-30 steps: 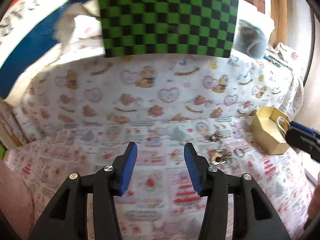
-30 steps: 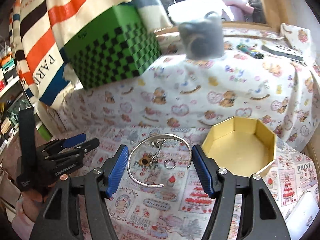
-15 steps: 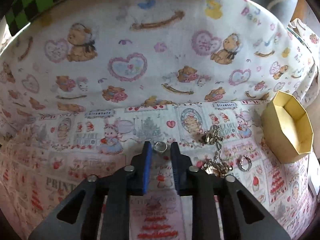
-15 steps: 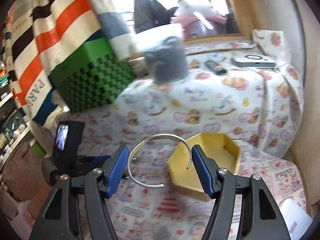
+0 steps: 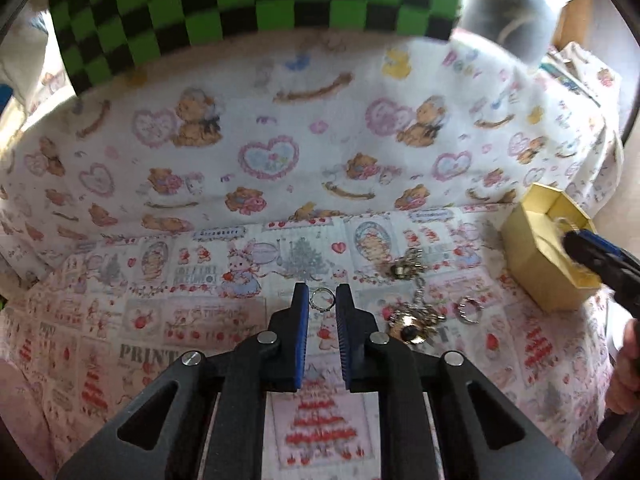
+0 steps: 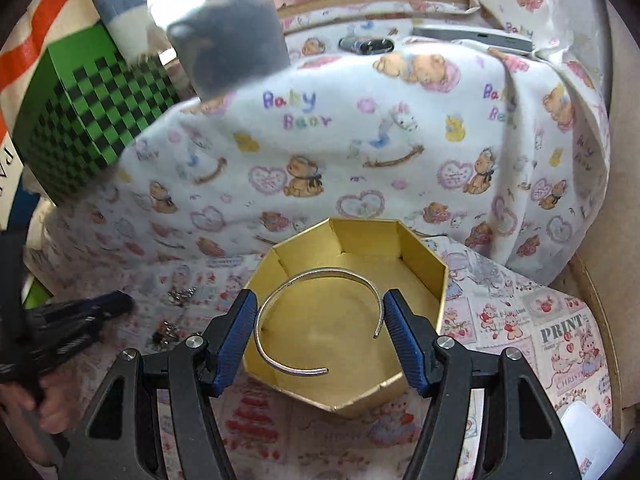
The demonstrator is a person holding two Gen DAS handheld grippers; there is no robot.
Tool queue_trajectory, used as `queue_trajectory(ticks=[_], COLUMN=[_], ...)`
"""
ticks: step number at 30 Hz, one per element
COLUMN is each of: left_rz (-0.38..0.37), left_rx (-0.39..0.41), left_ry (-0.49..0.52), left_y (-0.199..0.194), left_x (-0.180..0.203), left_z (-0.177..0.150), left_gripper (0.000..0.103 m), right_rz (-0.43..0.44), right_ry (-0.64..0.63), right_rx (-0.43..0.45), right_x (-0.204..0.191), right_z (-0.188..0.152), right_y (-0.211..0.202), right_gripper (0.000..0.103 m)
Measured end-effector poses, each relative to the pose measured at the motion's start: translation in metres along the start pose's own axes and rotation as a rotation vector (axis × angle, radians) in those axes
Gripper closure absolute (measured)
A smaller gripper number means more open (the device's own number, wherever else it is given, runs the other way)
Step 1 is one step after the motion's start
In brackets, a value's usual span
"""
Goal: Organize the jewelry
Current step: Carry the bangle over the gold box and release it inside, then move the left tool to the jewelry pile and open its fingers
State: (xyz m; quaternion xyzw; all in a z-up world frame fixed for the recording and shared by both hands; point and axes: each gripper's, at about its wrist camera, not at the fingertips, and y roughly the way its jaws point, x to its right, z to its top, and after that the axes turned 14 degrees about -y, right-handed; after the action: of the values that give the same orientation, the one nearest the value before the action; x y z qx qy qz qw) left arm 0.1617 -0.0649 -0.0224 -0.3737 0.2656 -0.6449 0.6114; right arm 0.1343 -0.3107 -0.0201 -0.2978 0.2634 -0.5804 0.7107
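My left gripper (image 5: 322, 299) is shut on a small silver ring (image 5: 321, 300), held at its tips just above the printed cloth. Right of it lie gold charm pieces on a chain (image 5: 412, 312) and another silver ring (image 5: 469, 310). My right gripper (image 6: 318, 312) is shut on a silver open bangle (image 6: 316, 320) and holds it over the open yellow octagonal box (image 6: 424, 256). The box (image 5: 536, 256) also shows at the right of the left wrist view, with the right gripper (image 5: 596, 256) above it.
A green and black checkered box (image 5: 248, 4) stands at the back on the raised bear-print cloth. A grey container (image 6: 228, 36) sits beside it. A remote (image 6: 472, 38) and a small dark item (image 6: 368, 45) lie on the raised ledge. A wooden rim (image 6: 596, 300) bounds the right side.
My left gripper went down to the cloth and shut on the small ring. My right gripper carried the bangle from above the jewelry pile to over the yellow box.
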Motion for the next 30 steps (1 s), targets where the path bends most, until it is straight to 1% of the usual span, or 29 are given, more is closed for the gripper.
queue_trajectory(ticks=[2,5,7,8,10,13,16,19,21,23,25,28,30], left_rz=[0.002,0.005,-0.011,-0.026,-0.073,-0.184,-0.282,-0.335,-0.363,-0.373,-0.366,-0.371,-0.357], left_rx=[0.031,0.071,0.089,0.092,0.09,0.067,0.041,0.001,-0.035,-0.064,-0.086,-0.089,-0.082], left_ry=[0.023,0.056,0.071,0.077,0.088,0.085,0.072,0.062,0.049,0.046,0.054,0.076,0.075], left_y=[-0.012,-0.029,-0.039,-0.038,-0.046,-0.049,-0.045,-0.034,-0.022,-0.013,-0.007,-0.002,0.002], left_x=[0.004,0.01,0.016,0.019,0.027,0.05,0.072,0.098,0.111,0.123,0.132,0.135,0.138], left_z=[-0.001,-0.004,-0.009,-0.007,-0.007,-0.007,-0.011,-0.01,-0.011,-0.013,-0.015,-0.021,-0.023], left_gripper=[0.09,0.09,0.09,0.09,0.09,0.09,0.09,0.09,0.09,0.09,0.09,0.09,0.09], right_rz=[-0.011,0.006,0.004,0.004,0.017,0.065,0.082,0.073,0.054,0.041,0.04,0.019,0.043], right_ry=[-0.016,-0.015,-0.012,-0.008,0.011,0.069,0.139,0.187,0.2,0.216,0.242,0.256,0.264], right_rx=[-0.006,-0.004,0.0,0.002,0.012,0.034,0.067,0.09,0.087,0.083,0.078,0.075,0.078], right_x=[-0.002,-0.002,-0.003,-0.002,-0.001,0.012,0.027,0.039,0.044,0.048,0.053,0.058,0.06], right_z=[0.0,0.0,0.0,0.0,0.0,-0.001,-0.004,-0.007,-0.006,-0.007,-0.009,-0.011,-0.011], right_y=[0.002,-0.001,-0.003,-0.004,-0.008,-0.017,-0.028,-0.035,-0.035,-0.034,-0.033,-0.034,-0.034], right_gripper=[0.036,0.036,0.036,0.036,0.036,0.035,0.035,0.035,0.035,0.035,0.035,0.035,0.035])
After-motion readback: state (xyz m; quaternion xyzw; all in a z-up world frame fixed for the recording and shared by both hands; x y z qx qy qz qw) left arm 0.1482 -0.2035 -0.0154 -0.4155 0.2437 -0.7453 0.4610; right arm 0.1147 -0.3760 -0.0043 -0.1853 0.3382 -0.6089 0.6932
